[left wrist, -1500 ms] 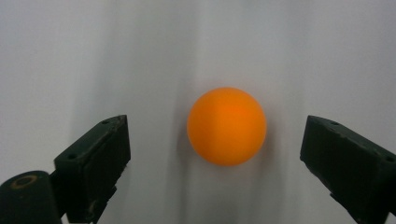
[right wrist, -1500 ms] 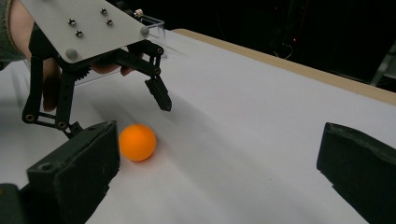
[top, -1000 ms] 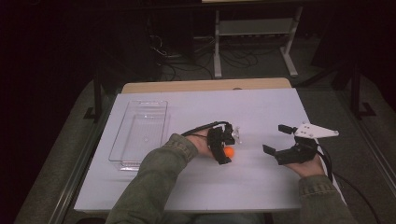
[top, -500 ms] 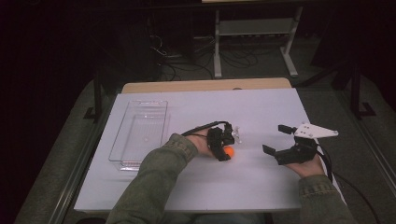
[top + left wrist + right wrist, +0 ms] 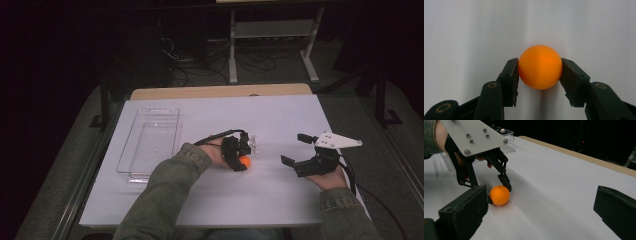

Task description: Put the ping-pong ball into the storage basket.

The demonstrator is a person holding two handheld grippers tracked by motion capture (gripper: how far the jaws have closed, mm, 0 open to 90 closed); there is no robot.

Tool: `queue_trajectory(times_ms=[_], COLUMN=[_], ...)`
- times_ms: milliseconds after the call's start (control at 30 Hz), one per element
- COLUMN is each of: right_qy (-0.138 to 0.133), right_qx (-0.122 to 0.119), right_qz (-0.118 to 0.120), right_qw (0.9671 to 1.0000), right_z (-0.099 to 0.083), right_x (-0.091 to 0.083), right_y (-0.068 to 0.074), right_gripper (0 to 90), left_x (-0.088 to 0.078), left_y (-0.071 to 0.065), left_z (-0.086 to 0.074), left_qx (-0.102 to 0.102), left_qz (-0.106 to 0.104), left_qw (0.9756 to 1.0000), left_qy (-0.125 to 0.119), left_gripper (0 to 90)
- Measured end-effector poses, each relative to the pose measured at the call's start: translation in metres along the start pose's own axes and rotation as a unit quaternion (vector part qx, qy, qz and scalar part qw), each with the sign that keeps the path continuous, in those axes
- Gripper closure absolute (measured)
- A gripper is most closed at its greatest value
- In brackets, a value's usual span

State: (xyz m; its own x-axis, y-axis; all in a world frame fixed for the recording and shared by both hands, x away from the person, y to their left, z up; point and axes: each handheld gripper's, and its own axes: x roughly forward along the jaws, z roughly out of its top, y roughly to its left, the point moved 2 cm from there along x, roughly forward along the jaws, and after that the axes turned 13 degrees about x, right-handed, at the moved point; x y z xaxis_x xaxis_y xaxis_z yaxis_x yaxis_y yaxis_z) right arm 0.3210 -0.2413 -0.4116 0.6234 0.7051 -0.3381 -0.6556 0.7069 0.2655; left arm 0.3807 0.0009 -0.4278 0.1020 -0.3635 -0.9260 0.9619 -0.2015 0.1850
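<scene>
An orange ball [image 5: 245, 162] rests on the white table top [image 5: 280, 120] near the middle. My left gripper [image 5: 242, 161] points down at it and is shut on it. In the left gripper view both pads [image 5: 512, 75] press the ball [image 5: 540, 67] from either side; the jaws have just been closing on it. The right gripper view shows the same grip [image 5: 499, 193] on the ball [image 5: 499, 195] from the side. My right gripper [image 5: 296, 149] lies to the right of the ball, open, with nothing between its jaws [image 5: 540, 192].
A clear plastic tray [image 5: 150, 142] stands on the left part of the table; its corner [image 5: 506, 137] appears behind the left gripper. A wooden table edge [image 5: 220, 91] runs along the back. White table top lies between the two grippers.
The left gripper's jaws have closed onto the orange ball. Both hands have stayed in place.
</scene>
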Motion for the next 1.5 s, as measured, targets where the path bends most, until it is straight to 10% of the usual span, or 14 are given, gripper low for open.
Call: queue_trajectory(times_ms=[1500], right_qy=[-0.003], right_qx=[0.004], right_qz=[-0.002], right_qw=[1.0000], right_z=[0.000], right_x=[-0.002], right_y=[0.001], right_gripper=[0.0], left_x=[-0.058], left_y=[-0.005], left_z=[-0.010], left_qx=[-0.021], left_qz=[0.023], left_qw=[0.9994], left_qy=[-0.015], left_gripper=[50.6])
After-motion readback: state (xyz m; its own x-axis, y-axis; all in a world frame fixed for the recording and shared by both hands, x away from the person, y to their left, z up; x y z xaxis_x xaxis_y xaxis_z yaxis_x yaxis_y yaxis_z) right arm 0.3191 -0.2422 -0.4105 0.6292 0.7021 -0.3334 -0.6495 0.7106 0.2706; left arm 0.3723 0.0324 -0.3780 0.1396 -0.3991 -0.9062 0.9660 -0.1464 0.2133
